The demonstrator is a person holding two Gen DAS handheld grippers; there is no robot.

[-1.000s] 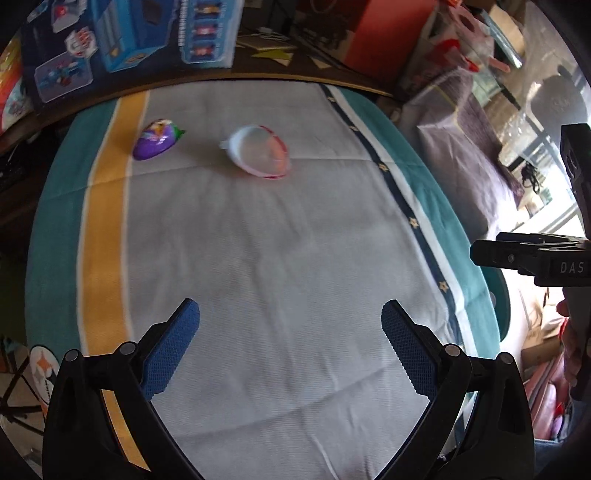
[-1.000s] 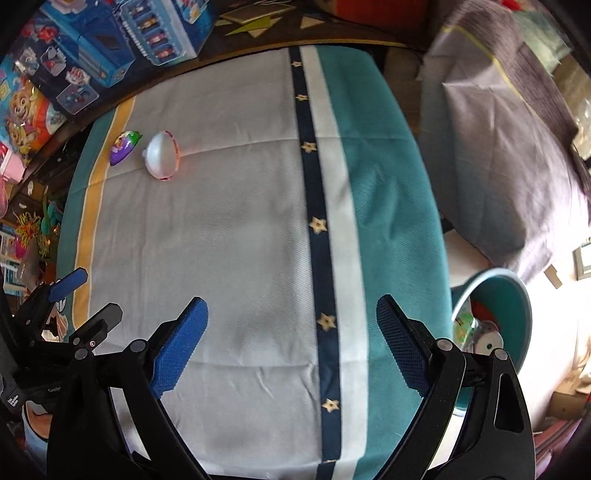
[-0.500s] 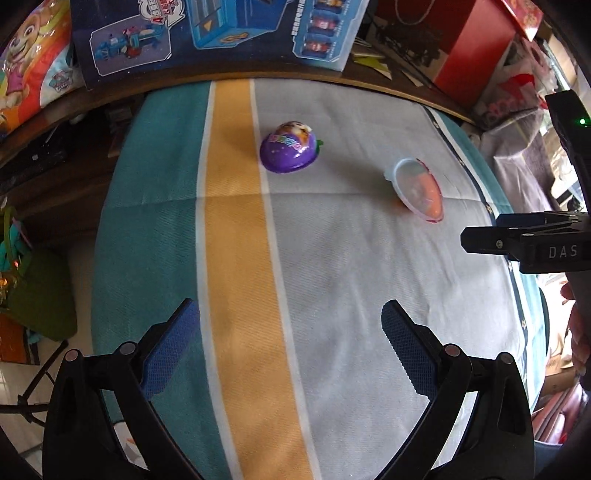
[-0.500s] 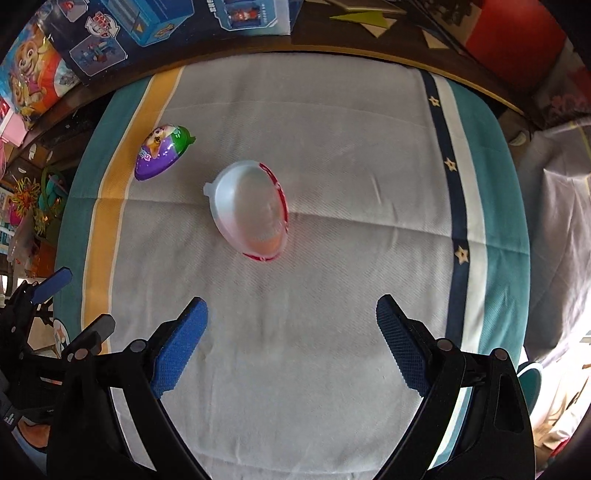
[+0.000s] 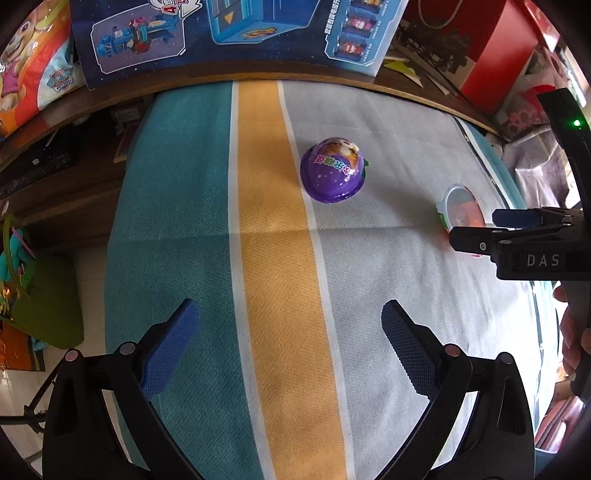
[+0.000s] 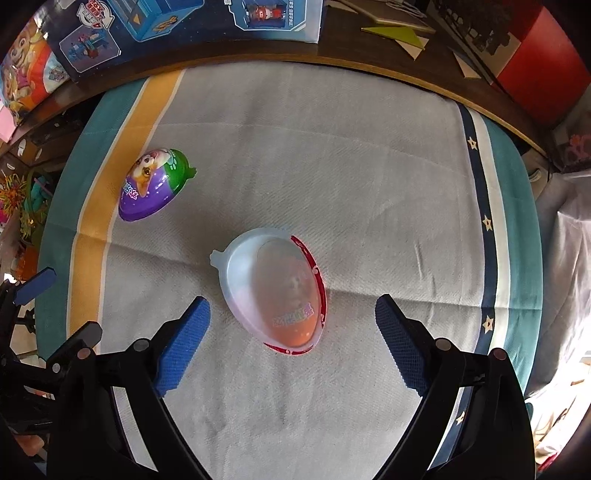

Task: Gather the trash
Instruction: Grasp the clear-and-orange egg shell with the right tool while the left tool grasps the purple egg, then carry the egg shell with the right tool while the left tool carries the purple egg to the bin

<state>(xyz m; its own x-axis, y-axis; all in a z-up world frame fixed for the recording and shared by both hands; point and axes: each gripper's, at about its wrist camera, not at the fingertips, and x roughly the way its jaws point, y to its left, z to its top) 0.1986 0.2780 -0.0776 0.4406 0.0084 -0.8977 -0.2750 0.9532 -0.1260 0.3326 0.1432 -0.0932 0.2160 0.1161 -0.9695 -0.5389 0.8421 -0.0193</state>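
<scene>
A purple egg-shaped toy shell point(image 5: 334, 170) with a puppy picture lies on the striped tablecloth point(image 5: 369, 302), also seen in the right wrist view point(image 6: 153, 184). A clear and red egg half point(image 6: 275, 290) lies open side up, partly hidden behind the right gripper in the left wrist view point(image 5: 463, 206). My left gripper point(image 5: 290, 345) is open and empty, some way short of the purple shell. My right gripper point(image 6: 291, 345) is open, its jaws on either side of the near end of the clear egg half.
Toy boxes point(image 5: 229, 29) and a red box point(image 5: 498, 55) line the table's far edge. A grey cloth-covered seat point(image 6: 569, 236) is to the right. Clutter point(image 5: 22, 258) lies on the floor at the left.
Both grippers have moved forward across the table. The purple shell has come nearer the left gripper, and the clear egg half now lies between the right gripper's jaws.
</scene>
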